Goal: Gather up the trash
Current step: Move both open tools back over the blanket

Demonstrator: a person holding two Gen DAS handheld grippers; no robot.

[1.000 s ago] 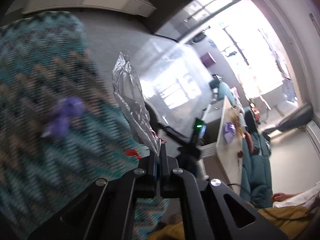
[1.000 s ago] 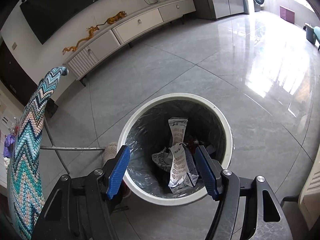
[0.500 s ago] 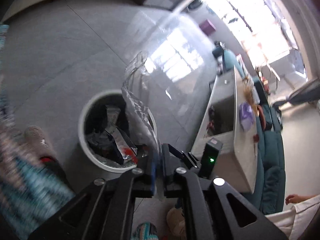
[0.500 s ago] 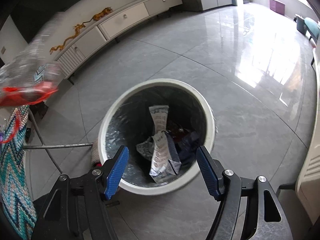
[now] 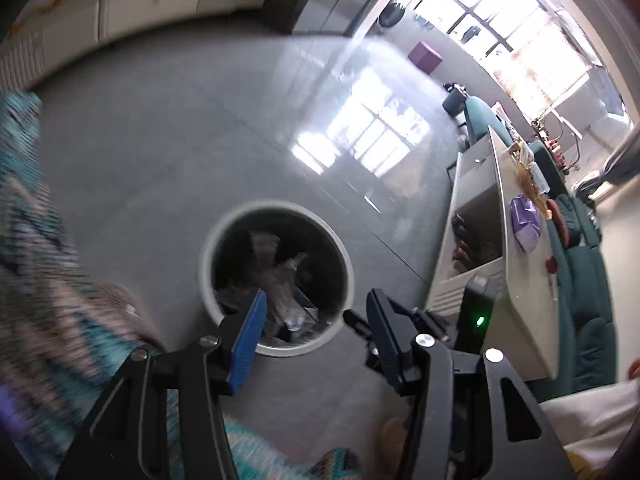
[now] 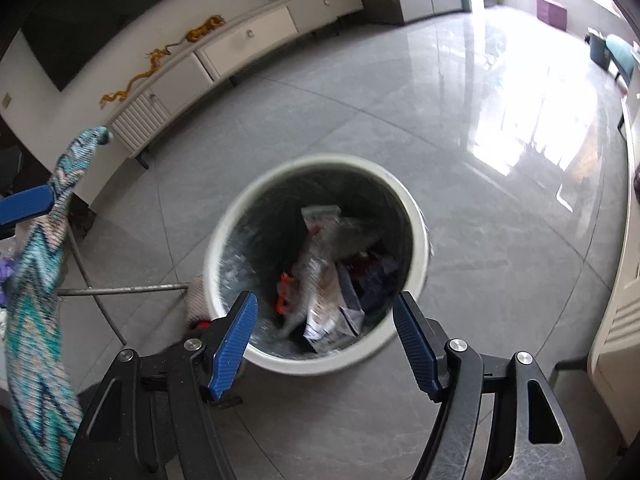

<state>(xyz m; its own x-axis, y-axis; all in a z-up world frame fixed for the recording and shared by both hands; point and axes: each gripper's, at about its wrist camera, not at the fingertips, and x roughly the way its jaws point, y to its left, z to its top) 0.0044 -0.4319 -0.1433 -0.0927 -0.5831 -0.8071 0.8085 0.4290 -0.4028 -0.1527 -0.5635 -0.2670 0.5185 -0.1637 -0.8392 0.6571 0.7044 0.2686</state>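
A round white trash bin (image 5: 208,248) (image 6: 416,216) with a dark liner stands on the grey tile floor. Inside lie several wrappers, among them a clear plastic wrapper with a red bit (image 6: 316,256) (image 5: 280,276). My left gripper (image 5: 316,320) is open and empty above the bin's near rim. My right gripper (image 6: 326,332) is open and empty, also above the bin's near rim. One blue pad of the left gripper (image 6: 26,204) shows at the left edge of the right wrist view.
A zigzag-patterned blue cloth (image 6: 36,292) (image 5: 36,240) hangs at the left over a metal-legged frame (image 6: 120,290). A white low table (image 5: 520,280) with small items and a teal sofa (image 5: 588,292) stand at the right. A white TV cabinet (image 6: 248,40) lines the far wall.
My left gripper has opened and let go of the clear plastic wrapper, which now lies in the bin. The left gripper swung from the patterned cloth to over the bin.
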